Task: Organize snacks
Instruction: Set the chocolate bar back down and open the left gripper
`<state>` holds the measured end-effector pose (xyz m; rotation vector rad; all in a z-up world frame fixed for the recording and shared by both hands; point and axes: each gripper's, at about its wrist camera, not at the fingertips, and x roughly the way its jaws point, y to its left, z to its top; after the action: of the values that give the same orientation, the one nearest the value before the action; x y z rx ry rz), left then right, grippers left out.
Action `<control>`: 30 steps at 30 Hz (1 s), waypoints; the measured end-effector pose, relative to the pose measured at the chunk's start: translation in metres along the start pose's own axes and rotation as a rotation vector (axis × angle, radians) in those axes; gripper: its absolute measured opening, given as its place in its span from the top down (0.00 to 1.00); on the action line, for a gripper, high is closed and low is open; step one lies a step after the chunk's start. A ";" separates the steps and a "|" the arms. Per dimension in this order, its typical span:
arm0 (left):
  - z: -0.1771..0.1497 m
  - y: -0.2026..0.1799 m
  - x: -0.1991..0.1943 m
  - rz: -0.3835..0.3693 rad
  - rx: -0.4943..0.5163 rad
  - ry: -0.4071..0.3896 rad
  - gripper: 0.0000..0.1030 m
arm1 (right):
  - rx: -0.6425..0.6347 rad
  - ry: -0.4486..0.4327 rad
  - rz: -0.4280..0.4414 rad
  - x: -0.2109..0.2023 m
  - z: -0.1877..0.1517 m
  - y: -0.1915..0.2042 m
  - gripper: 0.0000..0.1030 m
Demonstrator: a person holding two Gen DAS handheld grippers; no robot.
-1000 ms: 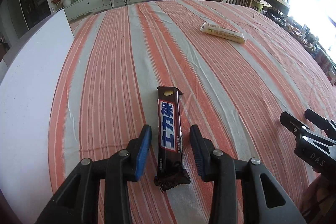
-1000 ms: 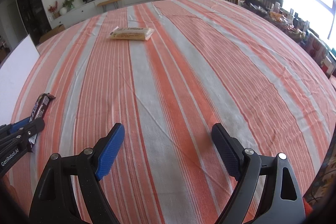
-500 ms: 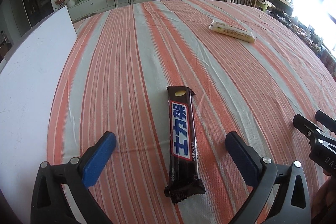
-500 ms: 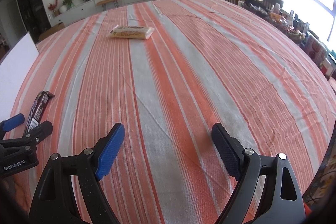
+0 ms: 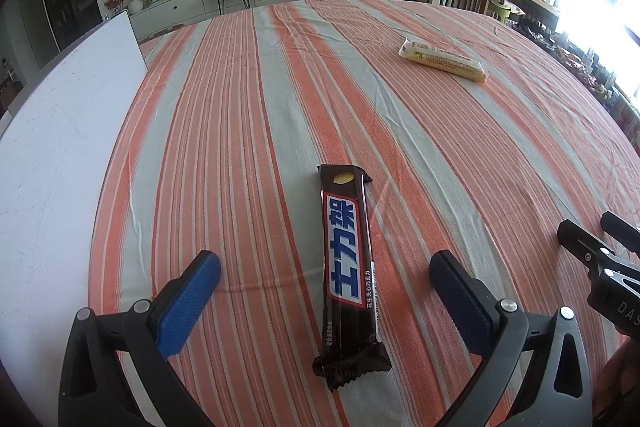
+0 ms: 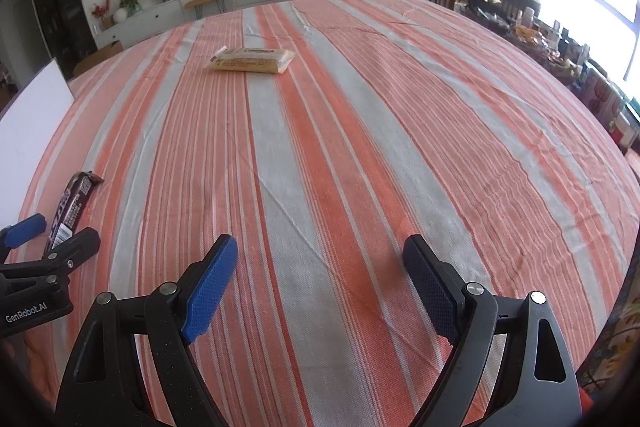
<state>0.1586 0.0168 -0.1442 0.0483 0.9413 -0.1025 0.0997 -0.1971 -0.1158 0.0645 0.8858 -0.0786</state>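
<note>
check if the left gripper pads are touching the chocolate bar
Apart. The left wrist view shows striped cloth on both sides between the left gripper pads and the chocolate bar.

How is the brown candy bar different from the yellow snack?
The candy bar is dark brown with blue letters; the yellow snack is pale and see-through. The candy bar lies between the open left gripper's fingers; the yellow snack lies far off, alone. Both lie flat on the striped cloth.
</note>
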 end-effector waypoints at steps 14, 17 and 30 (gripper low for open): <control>0.000 0.000 0.000 0.000 0.000 0.000 0.00 | -0.009 0.004 -0.010 0.001 0.001 0.001 0.14; 0.000 0.000 0.000 0.000 0.000 0.000 0.00 | -0.010 0.005 -0.010 0.001 0.001 0.001 0.14; 0.000 0.000 0.000 -0.001 0.000 -0.001 0.00 | -0.009 0.005 -0.010 0.001 0.001 0.002 0.14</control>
<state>0.1588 0.0170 -0.1445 0.0479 0.9408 -0.1032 0.1010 -0.1955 -0.1155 0.0515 0.8915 -0.0840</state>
